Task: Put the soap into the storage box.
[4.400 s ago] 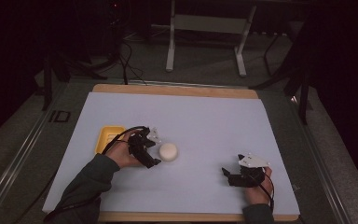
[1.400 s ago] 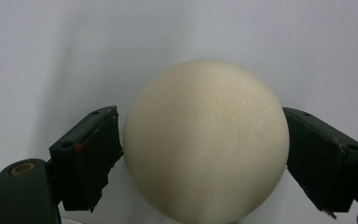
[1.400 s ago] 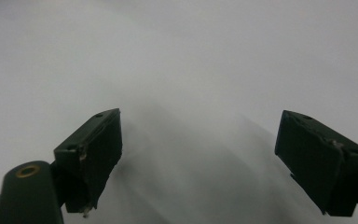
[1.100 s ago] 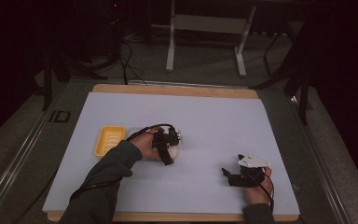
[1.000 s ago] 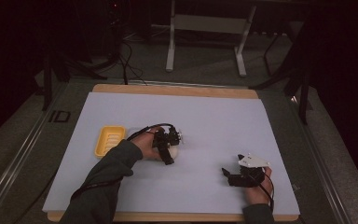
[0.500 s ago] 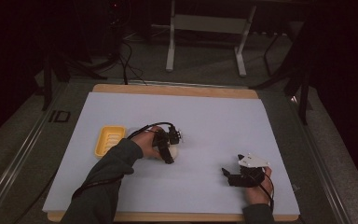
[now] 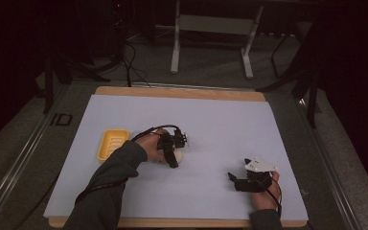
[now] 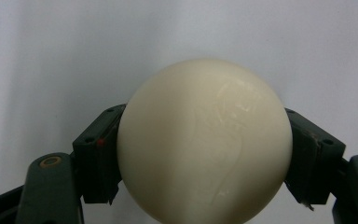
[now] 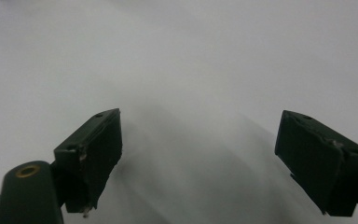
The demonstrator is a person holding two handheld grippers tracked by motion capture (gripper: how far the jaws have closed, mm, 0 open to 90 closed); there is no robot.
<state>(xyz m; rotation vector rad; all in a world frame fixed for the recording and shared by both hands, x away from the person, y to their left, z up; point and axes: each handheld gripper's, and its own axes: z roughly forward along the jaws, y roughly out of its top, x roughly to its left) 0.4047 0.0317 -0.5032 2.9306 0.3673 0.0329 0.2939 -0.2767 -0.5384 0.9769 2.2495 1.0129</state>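
A cream-white ball (image 8: 205,140) sits between the two black jaws of my left gripper (image 8: 205,161), and both pads press its sides. In the high view the ball (image 7: 177,156) peeks out just under the left gripper (image 7: 171,152) near the middle of the white table cover, and the hand hides most of it. My right gripper (image 7: 234,181) rests low at the front right, pointing left. Its jaws stand wide apart over bare white surface, with nothing between them (image 9: 207,158).
A shallow yellow tray (image 7: 112,143) lies on the white cover (image 7: 220,124) just left of the left hand. The wooden table edge (image 7: 182,92) borders the cover at the back. Metal stand legs and cables stand on the dark floor beyond.
The left gripper has reached right to the ball and shut on it, then drifted slightly back toward the left. The right gripper has stayed where it was.
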